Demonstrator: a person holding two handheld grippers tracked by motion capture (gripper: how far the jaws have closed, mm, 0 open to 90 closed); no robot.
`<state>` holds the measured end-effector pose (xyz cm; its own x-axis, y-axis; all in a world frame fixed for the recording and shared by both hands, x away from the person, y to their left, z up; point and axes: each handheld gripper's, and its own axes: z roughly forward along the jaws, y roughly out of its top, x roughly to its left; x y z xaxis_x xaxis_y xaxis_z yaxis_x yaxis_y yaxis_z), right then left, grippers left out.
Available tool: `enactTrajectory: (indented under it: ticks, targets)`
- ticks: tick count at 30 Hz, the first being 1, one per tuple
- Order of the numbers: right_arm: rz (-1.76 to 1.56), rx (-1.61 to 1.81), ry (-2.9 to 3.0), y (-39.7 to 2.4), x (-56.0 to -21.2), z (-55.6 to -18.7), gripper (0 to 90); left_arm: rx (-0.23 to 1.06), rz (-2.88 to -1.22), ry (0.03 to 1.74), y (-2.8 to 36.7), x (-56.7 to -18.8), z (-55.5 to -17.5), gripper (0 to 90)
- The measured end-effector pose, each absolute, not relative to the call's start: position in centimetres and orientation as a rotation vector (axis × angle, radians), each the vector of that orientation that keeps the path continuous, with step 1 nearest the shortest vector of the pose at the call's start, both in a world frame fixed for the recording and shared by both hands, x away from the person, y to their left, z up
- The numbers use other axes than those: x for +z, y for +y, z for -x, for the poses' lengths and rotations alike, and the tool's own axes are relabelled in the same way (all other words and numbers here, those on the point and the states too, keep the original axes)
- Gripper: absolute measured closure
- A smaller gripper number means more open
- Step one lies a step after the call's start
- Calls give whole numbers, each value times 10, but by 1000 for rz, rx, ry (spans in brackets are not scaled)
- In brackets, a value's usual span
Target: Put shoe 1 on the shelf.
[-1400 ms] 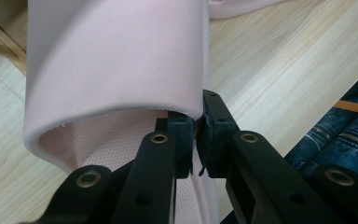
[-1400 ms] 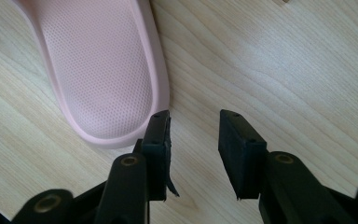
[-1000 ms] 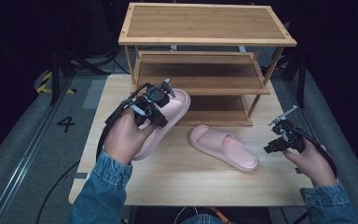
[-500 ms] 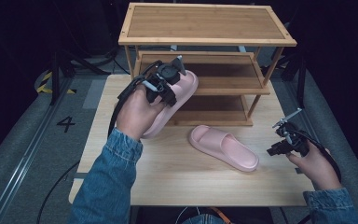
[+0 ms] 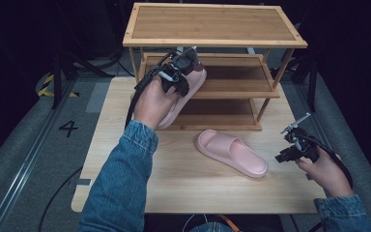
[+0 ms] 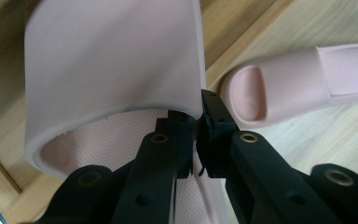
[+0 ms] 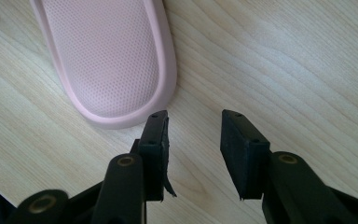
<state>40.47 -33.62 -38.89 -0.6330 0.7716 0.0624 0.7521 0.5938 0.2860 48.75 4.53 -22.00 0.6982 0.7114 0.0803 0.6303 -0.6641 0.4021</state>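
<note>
My left gripper (image 5: 185, 77) is shut on the strap edge of a pink slipper (image 5: 189, 93) and holds it tilted in the air at the front of the bamboo rack's middle shelf (image 5: 236, 79). In the left gripper view the pads (image 6: 186, 140) pinch the strap's (image 6: 112, 60) rim. The second pink slipper (image 5: 232, 152) lies flat on the table, also in the left gripper view (image 6: 284, 84). My right gripper (image 5: 282, 157) hovers just right of its heel (image 7: 107, 56); its jaws (image 7: 194, 149) stand open, have just widened a little, and hold nothing.
The three-tier bamboo rack (image 5: 212, 24) stands at the back of the light wooden table (image 5: 183, 183). Its bottom shelf (image 5: 217, 113) sits low behind the lying slipper. Grey floor and a dark stand flank the table on the left.
The left hand has carried the held slipper up and away from the person, to the rack's middle shelf. The right hand has stayed in place.
</note>
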Motion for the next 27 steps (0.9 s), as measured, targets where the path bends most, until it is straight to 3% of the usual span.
enactTrajectory:
  ticks: [19,21,24,27]
  targets:
    - [-1280,429,2768,-333,-391,-403,606,422,-2519,1086,20,-230,-512,825]
    - [-1280,431,2768,-332,-390,-403,606,393,-2517,1111,21,-232,-514,778]
    - [-1273,432,2766,-332,-389,-402,604,433,-2499,1130,24,-233,-513,624]
    - [-1274,436,2765,-333,-389,-402,603,427,-2512,1113,27,-231,-512,554]
